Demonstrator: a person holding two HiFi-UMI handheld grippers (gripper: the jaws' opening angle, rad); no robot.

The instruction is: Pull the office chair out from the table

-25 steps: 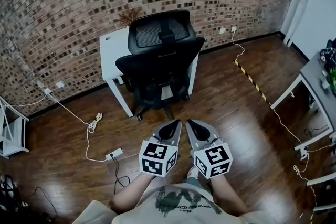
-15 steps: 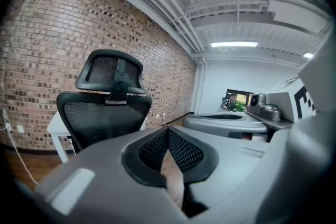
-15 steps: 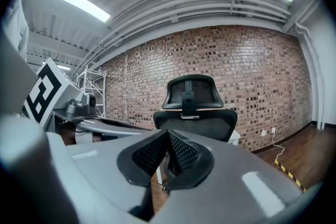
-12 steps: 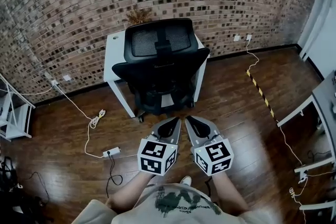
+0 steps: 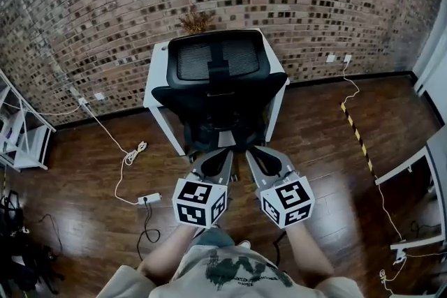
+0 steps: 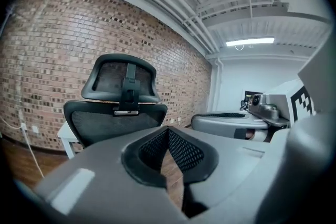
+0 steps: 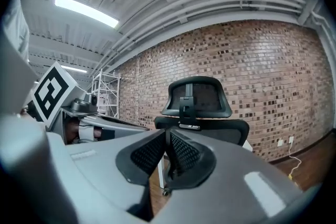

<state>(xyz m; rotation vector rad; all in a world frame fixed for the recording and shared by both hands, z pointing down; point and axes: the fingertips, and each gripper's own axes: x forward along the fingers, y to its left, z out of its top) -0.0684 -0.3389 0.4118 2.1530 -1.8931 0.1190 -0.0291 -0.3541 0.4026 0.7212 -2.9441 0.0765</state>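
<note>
A black office chair (image 5: 216, 91) with a mesh back and headrest is tucked under a small white table (image 5: 155, 84) against the brick wall. Both grippers are held side by side just short of its back. The left gripper (image 5: 227, 151) is shut and empty. The right gripper (image 5: 250, 151) is shut too, with at most a hairline slit between its pads and nothing in it. The left gripper view shows the left gripper (image 6: 168, 129) pointing at the chair (image 6: 113, 120) ahead and to the left. Straight beyond the right gripper (image 7: 167, 131) in its own view rises the chair (image 7: 202, 127).
A dried plant (image 5: 197, 19) stands on the table by the wall. A power strip (image 5: 149, 199) and cables (image 5: 133, 157) lie on the wood floor at the left, near a metal shelf (image 5: 17, 136). Striped tape (image 5: 360, 136) and another white desk (image 5: 408, 162) are at the right.
The person has stepped towards the chair, which now looks larger and more central. Both grippers came forward together, and their tips now lie over the chair's base in the head view.
</note>
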